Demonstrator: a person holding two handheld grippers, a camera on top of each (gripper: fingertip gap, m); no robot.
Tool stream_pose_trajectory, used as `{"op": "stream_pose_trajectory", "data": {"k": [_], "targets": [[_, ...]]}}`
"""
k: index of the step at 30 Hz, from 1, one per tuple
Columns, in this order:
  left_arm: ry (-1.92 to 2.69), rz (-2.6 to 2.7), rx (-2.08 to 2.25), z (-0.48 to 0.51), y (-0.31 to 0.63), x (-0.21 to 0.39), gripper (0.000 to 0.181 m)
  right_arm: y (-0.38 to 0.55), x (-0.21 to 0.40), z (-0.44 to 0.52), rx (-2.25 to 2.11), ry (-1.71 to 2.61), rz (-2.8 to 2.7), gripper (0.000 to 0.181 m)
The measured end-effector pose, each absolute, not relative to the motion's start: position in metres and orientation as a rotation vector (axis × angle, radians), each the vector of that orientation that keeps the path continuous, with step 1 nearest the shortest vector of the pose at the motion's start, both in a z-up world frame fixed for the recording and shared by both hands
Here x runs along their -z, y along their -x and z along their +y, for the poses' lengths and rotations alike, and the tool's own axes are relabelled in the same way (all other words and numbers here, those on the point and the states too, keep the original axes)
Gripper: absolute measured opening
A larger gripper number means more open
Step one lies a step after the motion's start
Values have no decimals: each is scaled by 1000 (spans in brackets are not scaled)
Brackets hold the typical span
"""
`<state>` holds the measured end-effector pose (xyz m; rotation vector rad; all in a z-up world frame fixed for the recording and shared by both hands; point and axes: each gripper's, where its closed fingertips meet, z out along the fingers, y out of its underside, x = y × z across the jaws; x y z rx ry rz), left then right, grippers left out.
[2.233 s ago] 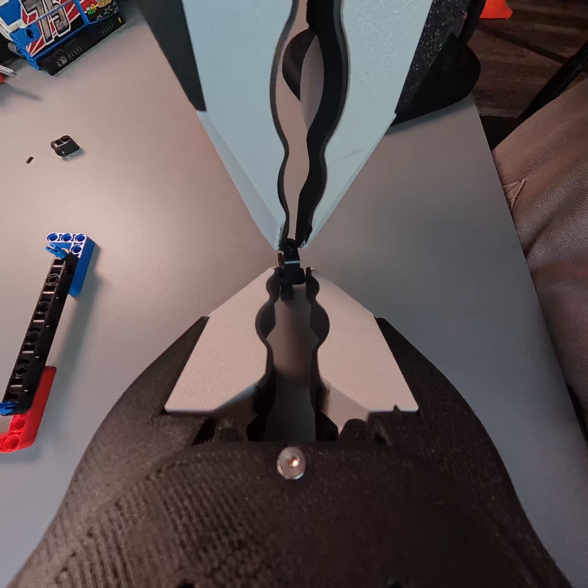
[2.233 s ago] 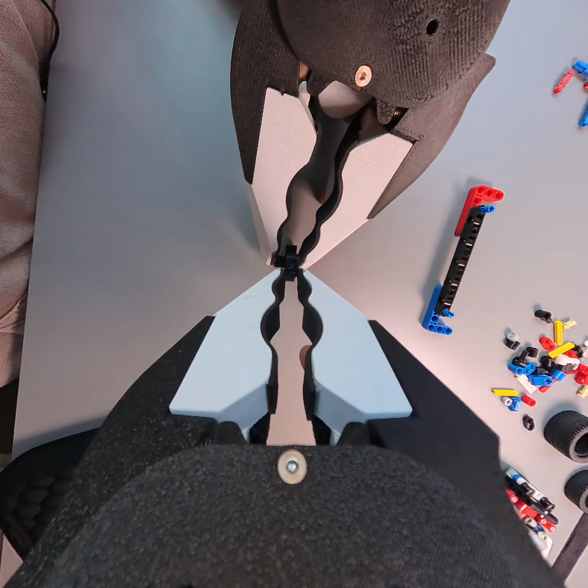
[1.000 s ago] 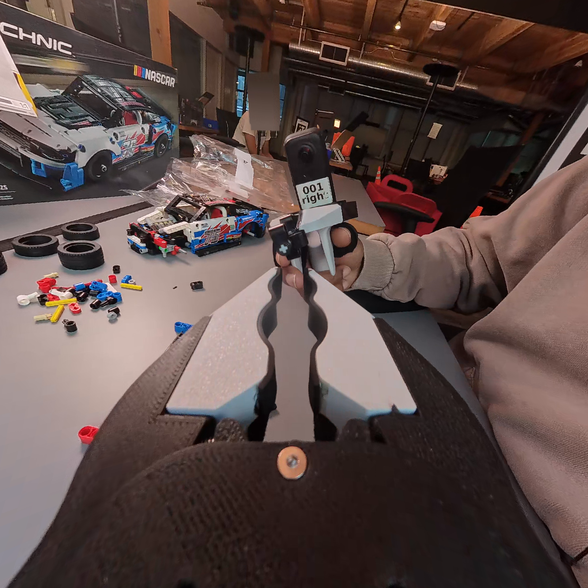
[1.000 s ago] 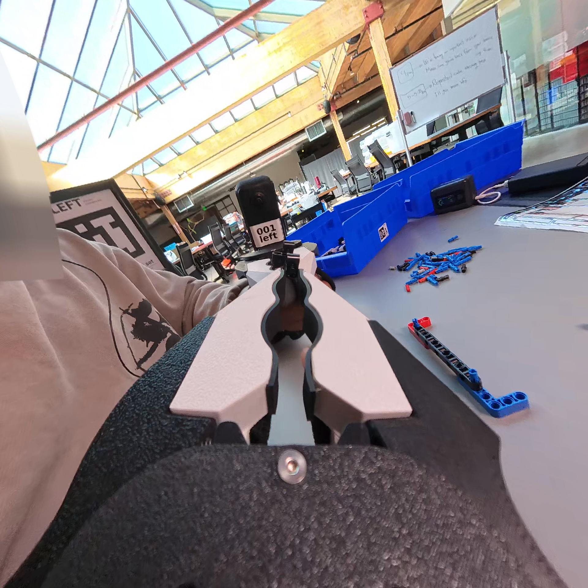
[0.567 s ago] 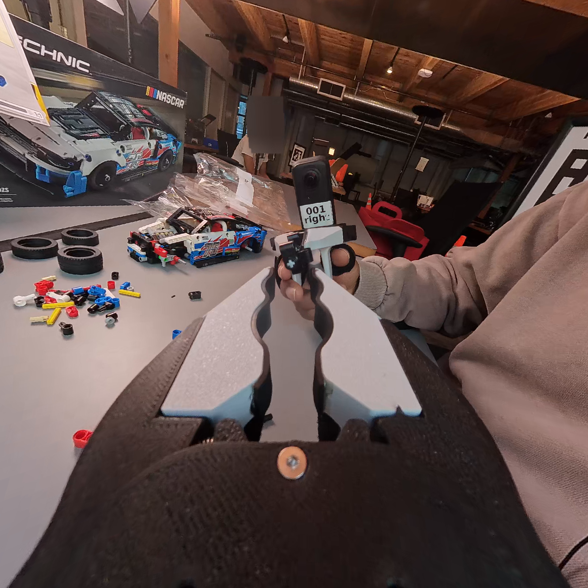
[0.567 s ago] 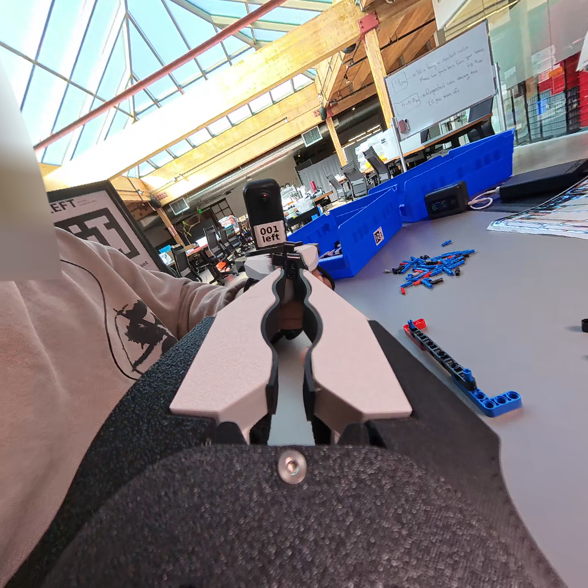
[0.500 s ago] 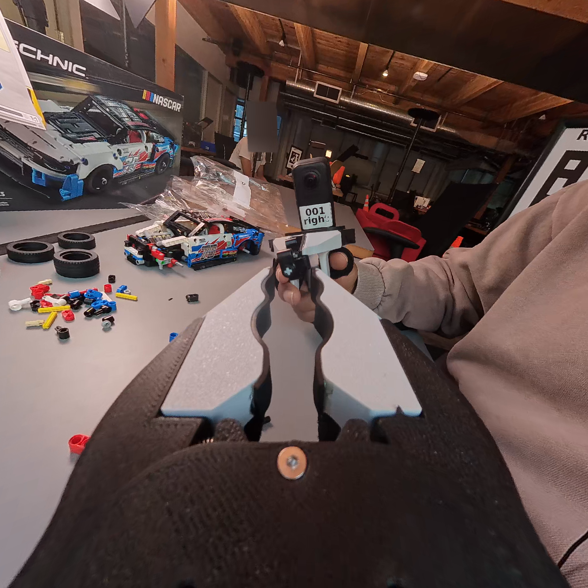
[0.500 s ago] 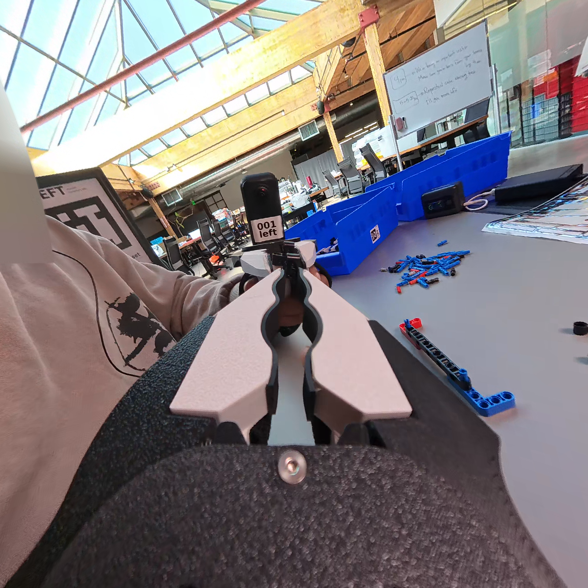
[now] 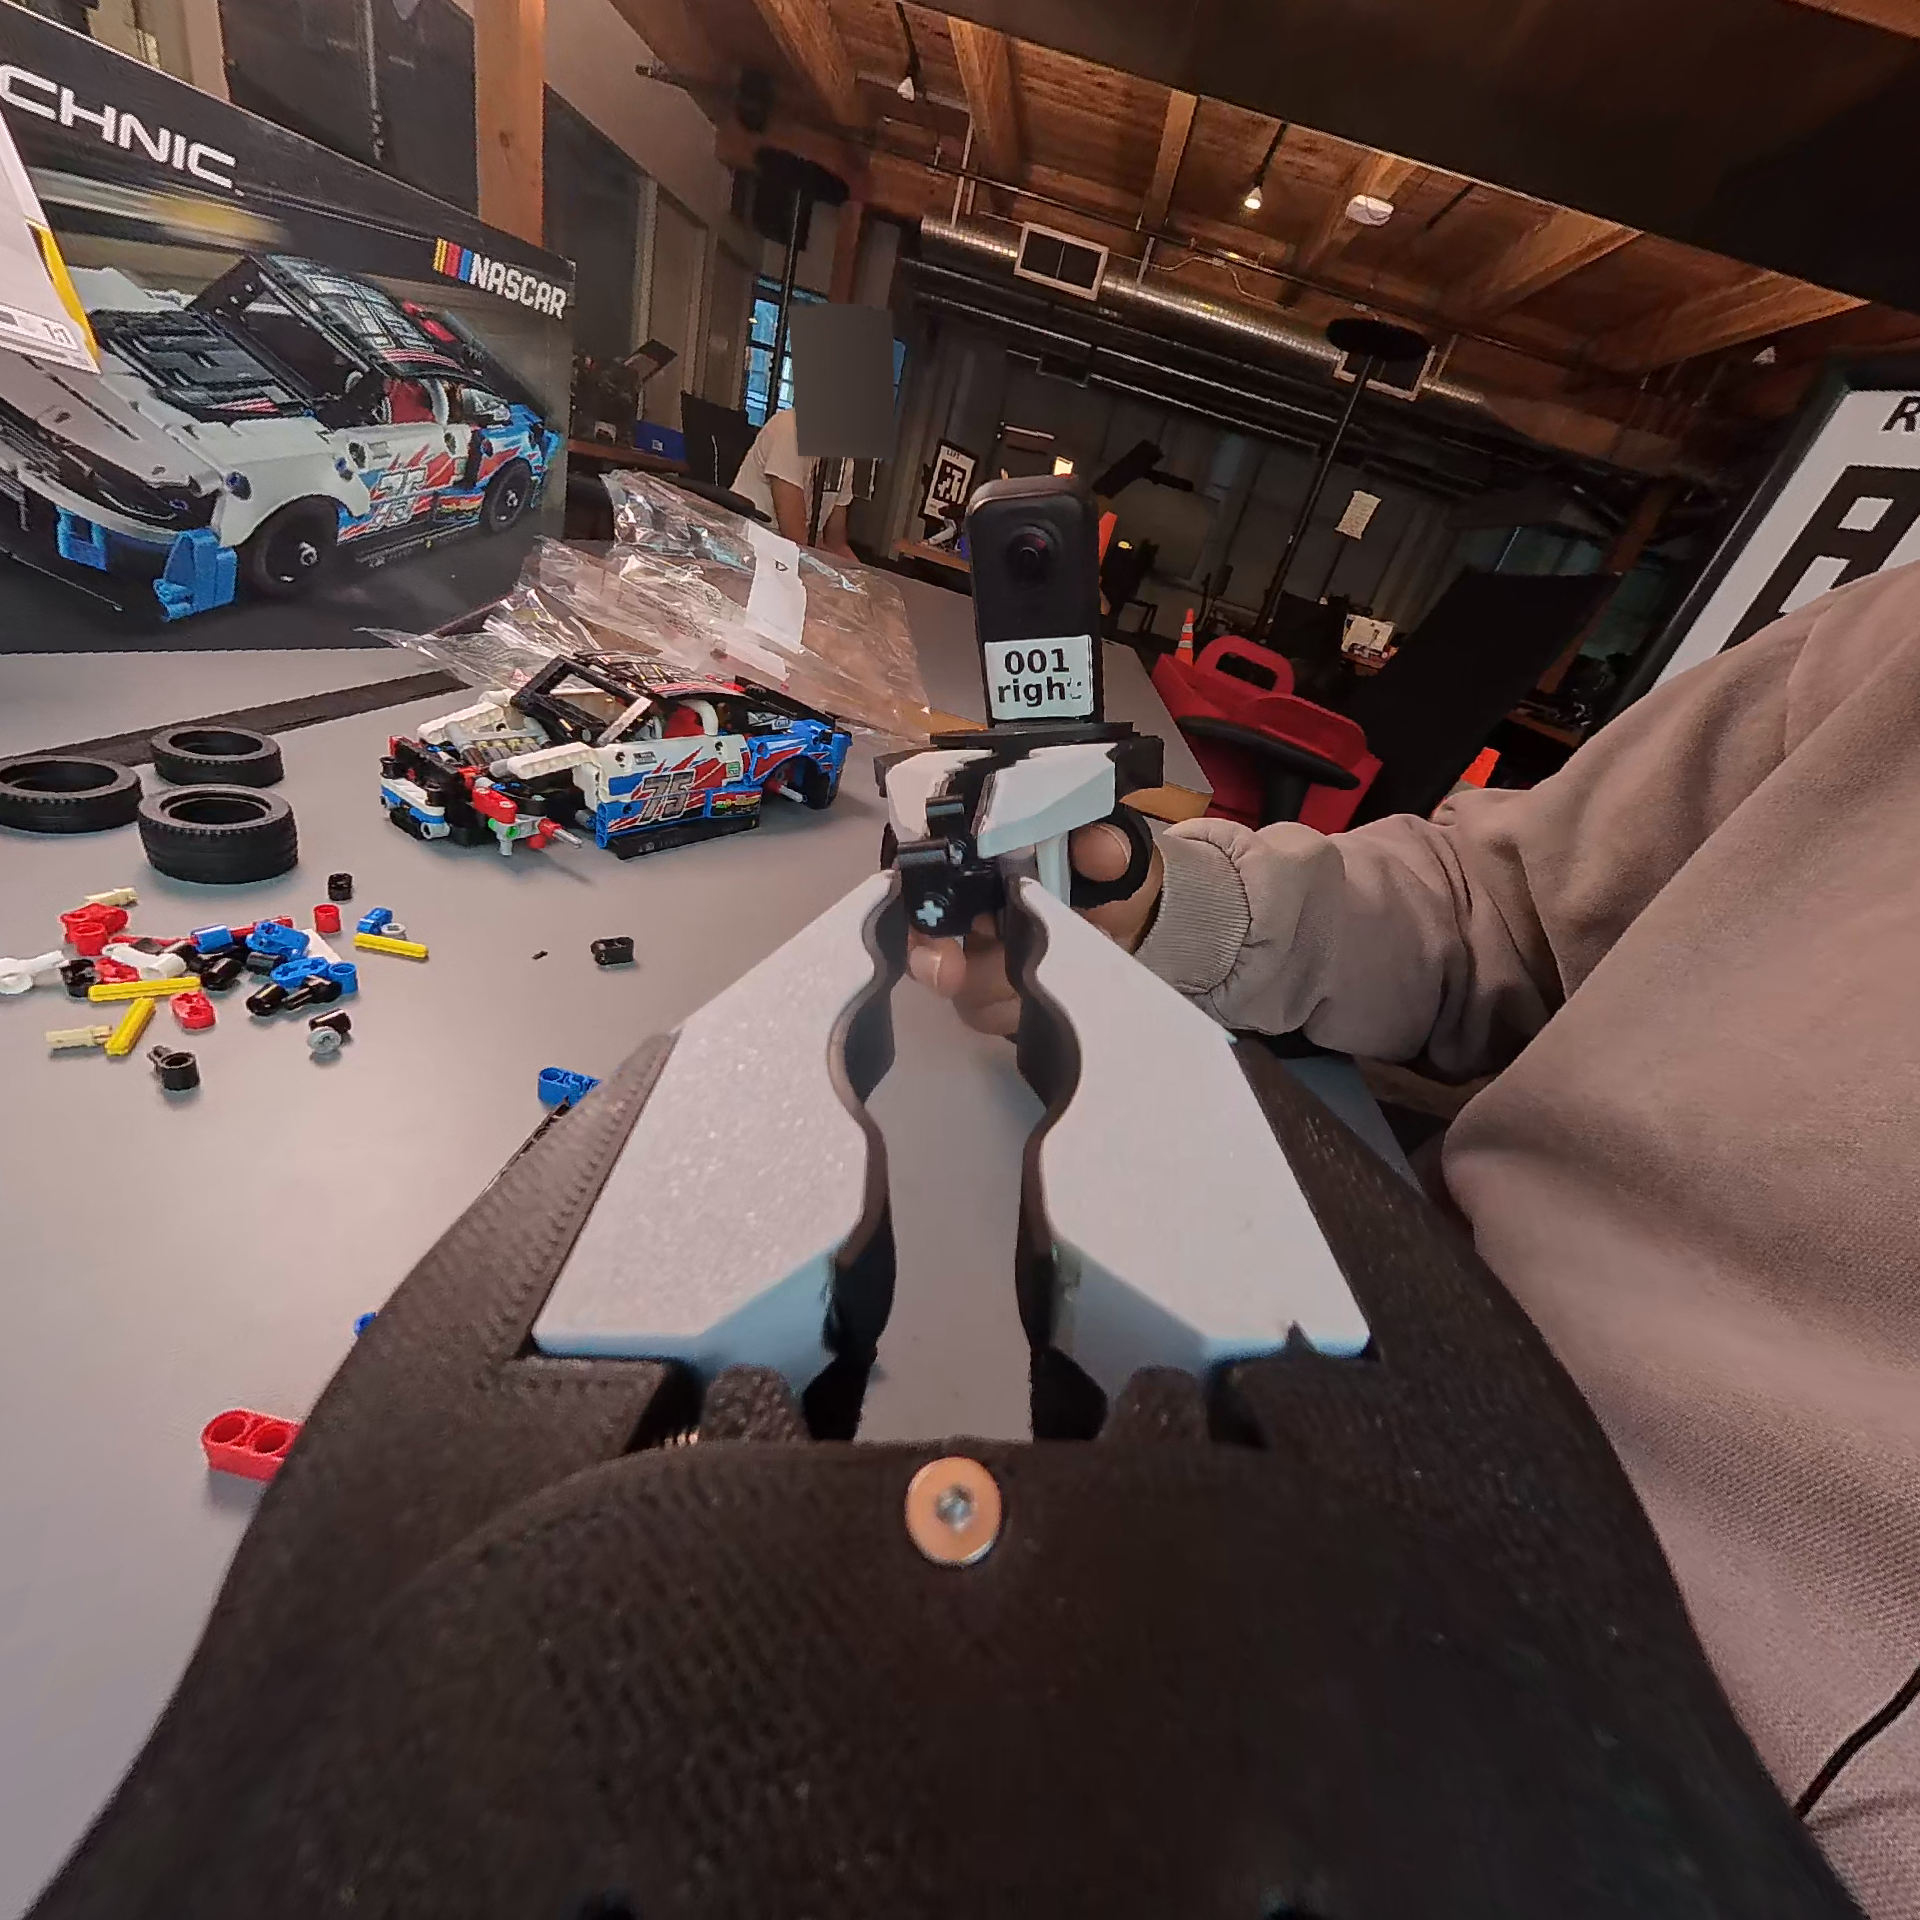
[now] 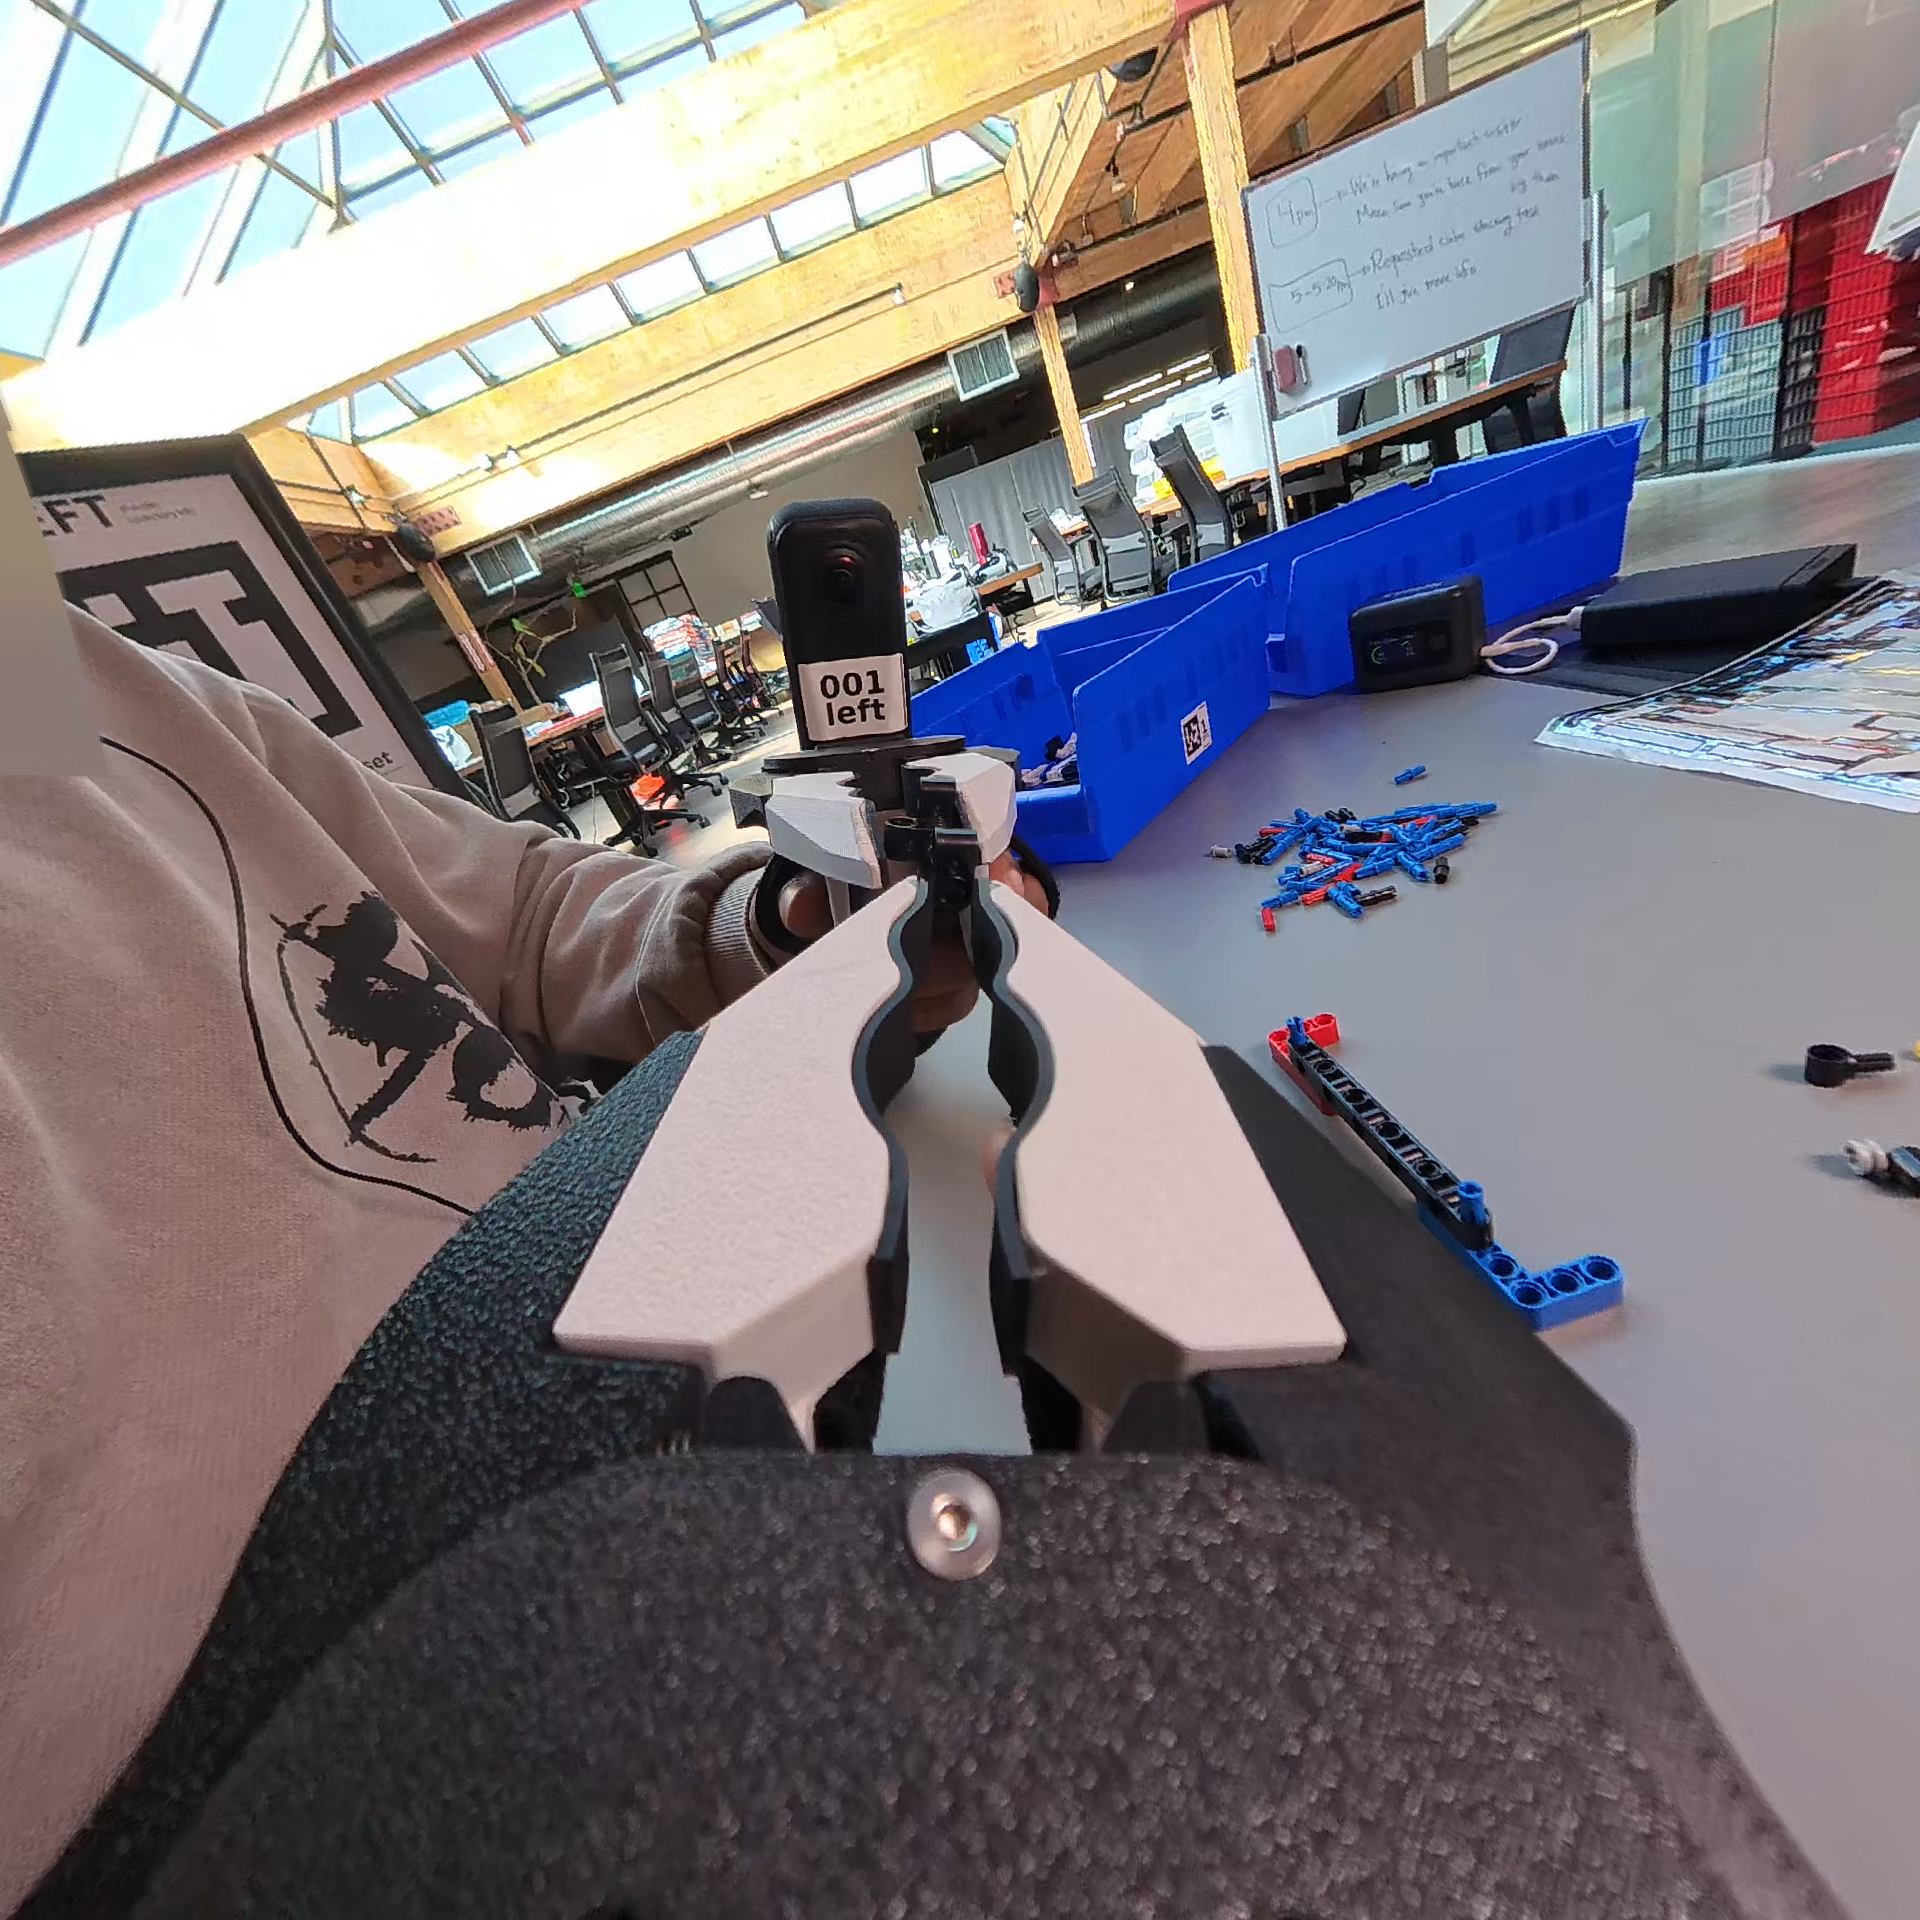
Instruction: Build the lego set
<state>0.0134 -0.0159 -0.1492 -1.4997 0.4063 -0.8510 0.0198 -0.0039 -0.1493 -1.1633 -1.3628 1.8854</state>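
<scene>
Left claw (image 9: pixel 951 914) raised above grey table (image 9: pixel 312 1195), tips pinched on small black connector (image 9: pixel 940 909). Right claw (image 10: pixel 951 883) raised opposite, tip to tip, pinched on the same black piece; exact joint between the two parts hard to make out. Open table surface left of the left claw, up to scattered small parts (image 9: pixel 197 977). Three tyres (image 9: pixel 213 831) and part-built car (image 9: pixel 613 774) farther back, well apart from both claws. Red piece (image 9: pixel 249 1442) near left claw body, partly cut off. Black beam with blue and red ends (image 10: pixel 1444 1174) flat on table right of right claw. Blue bins (image 10: pixel 1164 717) and pin pile (image 10: pixel 1361 842) beyond. Sleeve (image 9: pixel 1351 935) closing off the right side.
</scene>
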Motion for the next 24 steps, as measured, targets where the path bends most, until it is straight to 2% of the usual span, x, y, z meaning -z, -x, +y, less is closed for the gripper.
{"op": "stream_pose_trajectory", "data": {"k": [5,9,10,14,18,21,24], "targets": [[1508,435,845,-18,-16,151,16,-19,151,-5,-1823,1149,-1412,20],[1503,446,879,-20,-21,150,16,-19,157,-12,-1738,1128,-1505,17],[1502,452,883,-20,-22,151,16,-19,158,-14,-1716,1121,-1525,7],[1526,462,911,-22,-24,154,16,-22,154,-16,-1717,1091,-1529,6],[1555,475,938,-23,-26,158,26,-22,161,-20,-1665,1085,-1574,5],[1588,501,916,-23,-31,165,16,-21,164,-25,-1639,1071,-1601,5],[1600,525,899,-24,-32,167,16,-21,167,-26,-1602,1059,-1623,6]]}}
